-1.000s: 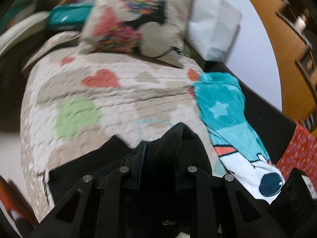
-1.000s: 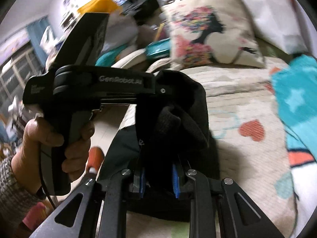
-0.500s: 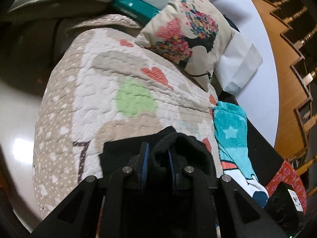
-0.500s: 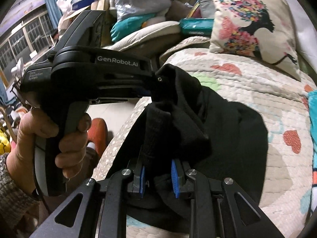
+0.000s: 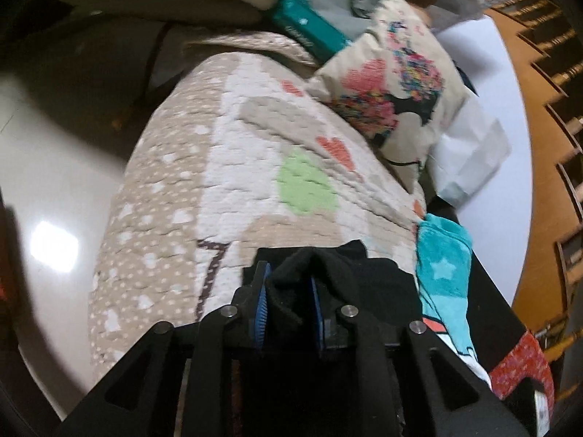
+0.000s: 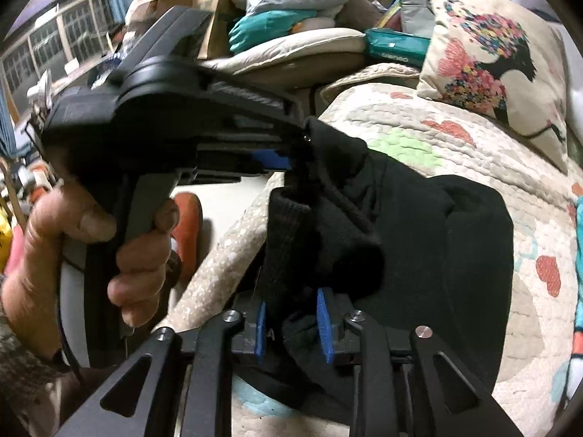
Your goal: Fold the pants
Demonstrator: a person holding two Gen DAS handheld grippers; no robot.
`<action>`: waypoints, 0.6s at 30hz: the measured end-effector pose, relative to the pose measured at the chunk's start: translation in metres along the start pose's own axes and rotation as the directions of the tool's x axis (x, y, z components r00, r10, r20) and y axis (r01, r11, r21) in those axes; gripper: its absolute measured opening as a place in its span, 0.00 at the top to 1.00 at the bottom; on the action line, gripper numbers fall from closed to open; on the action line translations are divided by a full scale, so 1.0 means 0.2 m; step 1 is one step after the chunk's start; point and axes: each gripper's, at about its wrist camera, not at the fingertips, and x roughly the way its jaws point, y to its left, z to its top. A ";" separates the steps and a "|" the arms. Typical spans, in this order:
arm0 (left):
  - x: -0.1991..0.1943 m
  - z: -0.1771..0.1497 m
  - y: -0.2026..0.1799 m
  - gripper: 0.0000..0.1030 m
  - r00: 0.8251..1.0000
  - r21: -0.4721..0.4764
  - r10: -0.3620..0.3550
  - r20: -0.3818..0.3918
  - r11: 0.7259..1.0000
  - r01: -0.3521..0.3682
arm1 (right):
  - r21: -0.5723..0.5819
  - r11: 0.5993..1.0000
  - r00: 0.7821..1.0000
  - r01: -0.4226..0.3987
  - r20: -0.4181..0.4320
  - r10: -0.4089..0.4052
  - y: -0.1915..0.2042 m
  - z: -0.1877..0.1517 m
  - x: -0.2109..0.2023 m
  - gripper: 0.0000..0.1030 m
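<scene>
Only right wrist view shows left hand (image 6: 83, 251) beside pants (image 6: 419, 240).

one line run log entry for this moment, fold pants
step: fold in progress | left gripper: shut on black pants | right gripper: shut on black pants | pants: bunched edge lifted, rest on quilt

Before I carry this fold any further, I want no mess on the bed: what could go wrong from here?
1. Both the left gripper and right gripper pinch bunched edges of the black pants; a thin bite could slip out.
2. The pants lie near the quilt edge, above the floor, so a dropped end may slide off.
3. The teal towel lies beside them and could get dragged along.
</scene>
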 end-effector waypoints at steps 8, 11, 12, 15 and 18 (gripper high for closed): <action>-0.14 0.00 0.01 0.57 0.994 -0.014 0.111 0.002 0.994 -0.111 | -0.134 0.986 0.994 -0.095 0.036 0.101 0.16 -0.12 -0.13 0.33; -0.18 -0.01 0.03 0.53 0.986 -0.021 0.167 -0.009 0.986 -0.167 | -0.151 0.982 0.993 -0.114 0.026 0.119 0.12 -0.17 -0.21 0.33; -0.19 -0.01 0.04 0.53 0.984 -0.028 0.176 -0.015 0.984 -0.177 | -0.148 0.983 0.993 -0.106 0.028 0.112 0.09 -0.19 -0.24 0.33; -0.22 -0.04 0.04 0.53 0.977 -0.047 0.211 -0.010 0.976 -0.212 | -0.101 0.992 0.997 -0.070 0.035 0.074 -0.07 -0.22 -0.33 0.33; -0.22 -0.09 -0.01 0.52 0.985 -0.037 0.172 0.007 0.984 -0.171 | 0.014 1.000 0.997 -0.026 0.073 0.025 -0.28 -0.22 -0.40 0.33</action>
